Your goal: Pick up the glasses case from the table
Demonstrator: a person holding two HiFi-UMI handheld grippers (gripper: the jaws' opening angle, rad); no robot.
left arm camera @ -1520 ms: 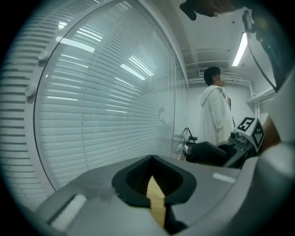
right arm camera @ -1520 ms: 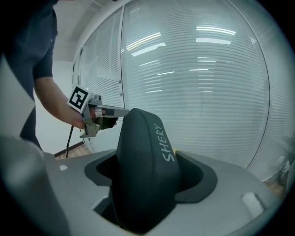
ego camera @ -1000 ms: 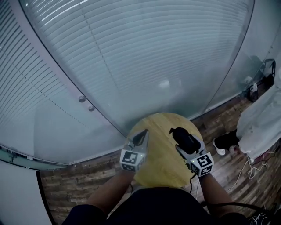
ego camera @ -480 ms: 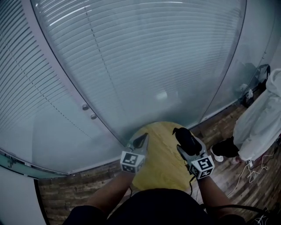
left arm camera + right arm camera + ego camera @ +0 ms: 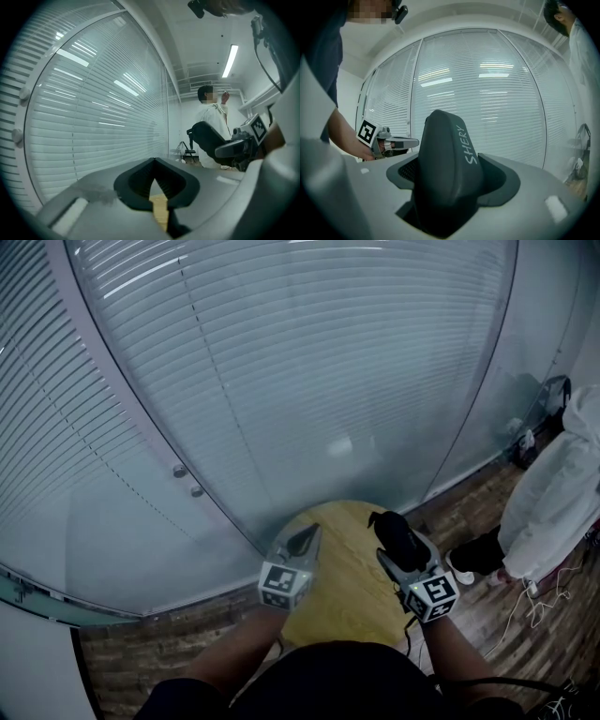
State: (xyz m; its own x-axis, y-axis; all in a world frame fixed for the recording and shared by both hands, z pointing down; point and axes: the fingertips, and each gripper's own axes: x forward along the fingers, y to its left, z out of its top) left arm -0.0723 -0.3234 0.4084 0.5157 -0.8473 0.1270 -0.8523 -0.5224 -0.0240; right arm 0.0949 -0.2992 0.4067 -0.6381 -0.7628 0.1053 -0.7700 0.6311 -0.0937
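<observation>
The glasses case (image 5: 447,173) is gripped in the jaws of the right gripper (image 5: 395,534), long axis laid along them, seemingly clear of the table (image 5: 345,589); the left gripper (image 5: 304,540) is seen closed, empty.

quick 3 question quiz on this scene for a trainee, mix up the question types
1. True or false: the left gripper holds the glasses case.
2. The top of the table is: A round wood; B square glass; C black metal.
3. Fill in: the lettering on the glasses case reads ____.
Key: 1 false, the right gripper is shut on it; 2 A; 3 SHERY.
</observation>
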